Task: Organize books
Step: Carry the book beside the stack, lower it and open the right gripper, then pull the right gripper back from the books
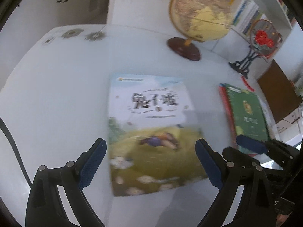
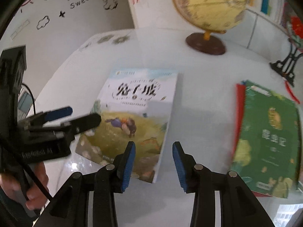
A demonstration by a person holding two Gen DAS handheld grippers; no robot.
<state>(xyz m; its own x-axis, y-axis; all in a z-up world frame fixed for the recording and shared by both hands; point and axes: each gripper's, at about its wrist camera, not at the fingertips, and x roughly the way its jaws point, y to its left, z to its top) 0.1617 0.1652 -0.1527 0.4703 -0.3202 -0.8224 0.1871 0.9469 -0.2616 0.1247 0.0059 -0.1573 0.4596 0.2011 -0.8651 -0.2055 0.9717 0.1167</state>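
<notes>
On the white table point(image 1: 56, 94), the picture book point(image 1: 151, 132) lies lengthwise directly ahead between the wide-apart left tongs point(image 1: 151, 162); the right tongs point(image 2: 153, 162), also apart, straddle its right edge.

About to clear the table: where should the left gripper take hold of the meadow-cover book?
The meadow-cover book lies flat and alone on the table. Probably pinch its near edge from the front, one finger sliding beneath; the open left gripper already straddles it.
</notes>
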